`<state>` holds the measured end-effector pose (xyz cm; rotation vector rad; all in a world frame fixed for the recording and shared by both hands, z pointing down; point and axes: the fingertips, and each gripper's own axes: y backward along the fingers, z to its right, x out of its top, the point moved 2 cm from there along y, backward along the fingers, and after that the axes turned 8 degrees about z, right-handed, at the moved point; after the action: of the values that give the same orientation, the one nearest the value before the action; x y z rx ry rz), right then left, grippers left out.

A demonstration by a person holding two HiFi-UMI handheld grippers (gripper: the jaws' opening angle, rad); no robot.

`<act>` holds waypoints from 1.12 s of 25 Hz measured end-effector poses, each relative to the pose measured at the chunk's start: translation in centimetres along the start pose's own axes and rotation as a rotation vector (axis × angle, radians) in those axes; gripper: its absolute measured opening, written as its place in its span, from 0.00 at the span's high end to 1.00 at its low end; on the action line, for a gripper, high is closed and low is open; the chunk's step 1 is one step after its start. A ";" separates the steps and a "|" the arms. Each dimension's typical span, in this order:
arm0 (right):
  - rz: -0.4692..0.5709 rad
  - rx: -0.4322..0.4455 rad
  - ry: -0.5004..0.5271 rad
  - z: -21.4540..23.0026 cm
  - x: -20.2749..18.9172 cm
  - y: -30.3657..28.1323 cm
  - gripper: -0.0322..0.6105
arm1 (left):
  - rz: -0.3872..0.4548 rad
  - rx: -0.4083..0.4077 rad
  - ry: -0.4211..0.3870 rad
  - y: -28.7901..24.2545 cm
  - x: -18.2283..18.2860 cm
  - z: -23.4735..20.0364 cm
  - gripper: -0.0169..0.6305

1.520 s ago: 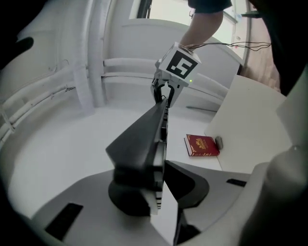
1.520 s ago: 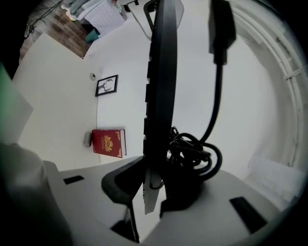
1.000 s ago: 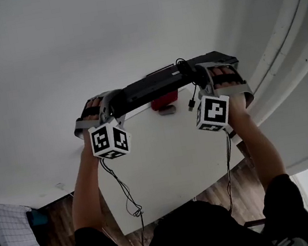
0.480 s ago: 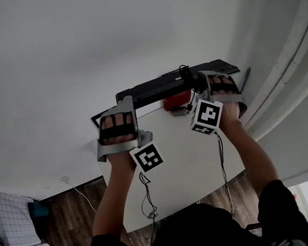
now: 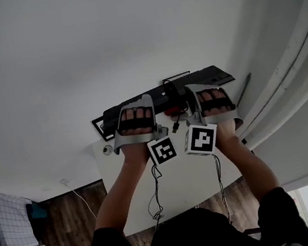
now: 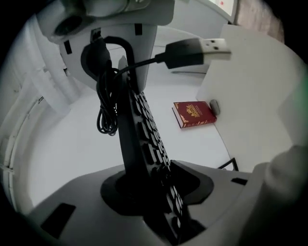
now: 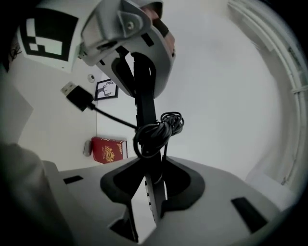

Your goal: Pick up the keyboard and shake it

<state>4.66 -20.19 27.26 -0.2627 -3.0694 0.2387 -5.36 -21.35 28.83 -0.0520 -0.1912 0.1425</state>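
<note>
The black keyboard (image 5: 207, 75) is held in the air above the white table (image 5: 198, 179), tilted up to the right. My left gripper (image 5: 134, 106) grips it left of the middle. Its jaws have just been closing, and the pads press on the keyboard (image 6: 144, 129), seen edge-on. My right gripper (image 5: 210, 89) is shut on the right part of the keyboard (image 7: 147, 110). Its coiled cable (image 7: 159, 130) hangs at the middle, with the USB plug (image 6: 199, 49) dangling free.
A red book (image 6: 195, 114) lies on the table beside a small grey object (image 6: 214, 106). A framed deer picture (image 7: 107, 89) stands near the table's far left corner. Below the table there is a wooden floor (image 5: 67, 233). White curved walls rise on the right.
My left gripper has rolled and moved right along the keyboard, close to the right gripper. The right hand and the keyboard have shifted left and slightly down in the head view.
</note>
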 end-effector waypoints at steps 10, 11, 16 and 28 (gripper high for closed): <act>0.298 -0.007 0.016 0.1 1.8 3.1 0.78 | 0.181 0.019 0.192 0.3 -2.2 -1.4 0.87; 0.332 -0.028 0.031 0.3 2.0 3.7 0.78 | 0.212 0.011 0.230 0.4 -2.3 -1.4 0.87; 0.380 -0.014 0.032 -0.1 1.8 6.1 0.77 | 0.290 -0.034 0.283 1.0 -1.1 -0.9 0.86; 0.060 0.011 0.017 -1.4 -6.4 4.7 0.66 | 0.268 -0.068 0.353 0.7 -2.3 -0.8 0.85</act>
<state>11.82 -16.50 27.68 -0.3548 -3.0459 0.2551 -7.56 -21.02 27.59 -0.1689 0.1652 0.3898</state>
